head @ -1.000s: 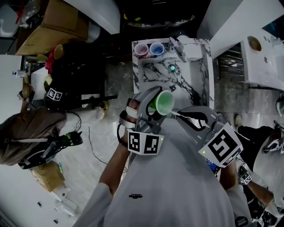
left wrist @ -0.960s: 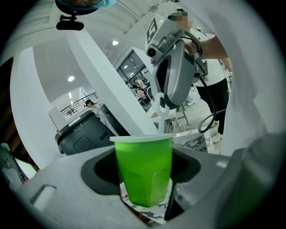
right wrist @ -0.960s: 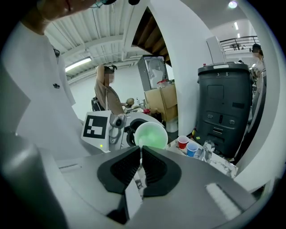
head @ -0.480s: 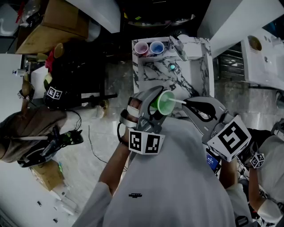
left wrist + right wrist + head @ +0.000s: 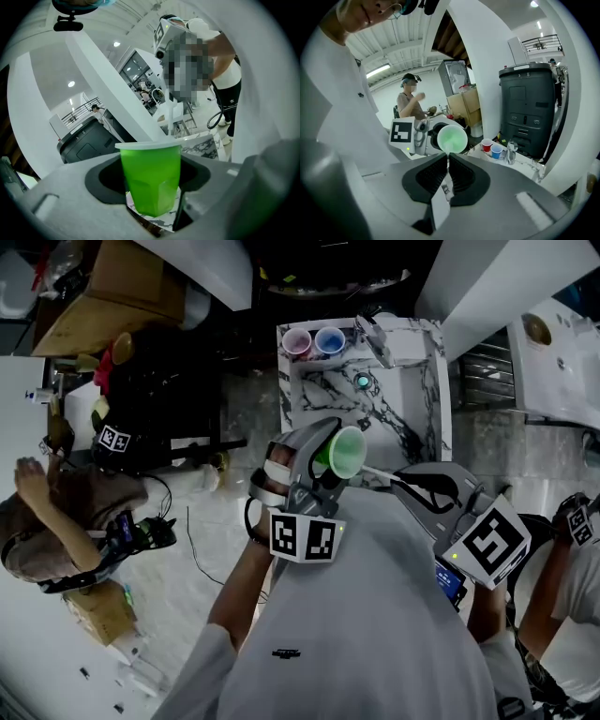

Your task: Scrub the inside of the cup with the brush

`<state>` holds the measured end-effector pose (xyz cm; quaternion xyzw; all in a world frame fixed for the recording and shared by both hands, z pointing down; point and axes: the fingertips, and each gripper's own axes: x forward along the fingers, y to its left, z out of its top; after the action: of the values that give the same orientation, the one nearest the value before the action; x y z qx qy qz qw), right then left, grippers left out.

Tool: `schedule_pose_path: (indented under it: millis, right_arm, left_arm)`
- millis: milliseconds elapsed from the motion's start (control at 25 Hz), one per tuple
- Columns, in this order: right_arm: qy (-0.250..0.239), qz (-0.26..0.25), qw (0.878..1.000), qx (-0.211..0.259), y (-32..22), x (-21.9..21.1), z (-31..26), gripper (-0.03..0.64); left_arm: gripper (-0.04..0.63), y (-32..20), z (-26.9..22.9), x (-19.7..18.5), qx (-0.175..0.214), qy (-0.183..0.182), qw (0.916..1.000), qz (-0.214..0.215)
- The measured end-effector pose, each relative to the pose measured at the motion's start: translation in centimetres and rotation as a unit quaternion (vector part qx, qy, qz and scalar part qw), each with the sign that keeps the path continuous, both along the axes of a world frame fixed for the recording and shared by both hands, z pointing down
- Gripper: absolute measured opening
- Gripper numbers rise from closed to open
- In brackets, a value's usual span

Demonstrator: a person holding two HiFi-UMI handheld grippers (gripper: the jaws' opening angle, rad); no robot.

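Note:
A green plastic cup (image 5: 345, 454) is held over the near edge of the marble sink (image 5: 427, 381), its mouth turned to the right. My left gripper (image 5: 330, 451) is shut on the cup's body (image 5: 151, 176). My right gripper (image 5: 398, 486) is shut on the brush's flat white handle (image 5: 442, 201). The thin handle (image 5: 375, 472) runs from the right jaws to the cup's lower rim. In the right gripper view the cup's open mouth (image 5: 452, 139) faces me, just past the right gripper (image 5: 447, 164). I cannot make out the bristles.
A red cup (image 5: 297, 341) and a blue cup (image 5: 329, 339) stand at the sink's far left corner, beside the faucet (image 5: 375, 341). A seated person (image 5: 56, 521) is at the left and another person (image 5: 562, 615) at the right. A black bin (image 5: 525, 108) stands behind the sink.
My right gripper rose toward the sink, then dropped back nearer me, with the brush end staying at the cup's mouth. The left gripper and cup shifted slightly up.

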<state>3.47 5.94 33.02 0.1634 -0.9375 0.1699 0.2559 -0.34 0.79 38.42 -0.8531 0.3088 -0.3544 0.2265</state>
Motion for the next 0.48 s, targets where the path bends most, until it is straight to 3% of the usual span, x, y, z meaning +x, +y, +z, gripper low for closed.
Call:
schedule_pose_path:
  millis: [280, 480]
  right_arm:
    - [-0.05, 0.012, 0.999, 0.016, -0.9, -1.1, -2.6, 0.023]
    - [-0.046, 0.05, 0.997, 0.037, -3.0, -0.2, -3.2, 0.023]
  left_arm:
    - [0.29, 0.4, 0.5, 0.3, -0.004, -0.006, 0.9999, 0.008]
    - [0.29, 1.0, 0.6, 0.4, 0.002, -0.024, 0.9996, 0.017]
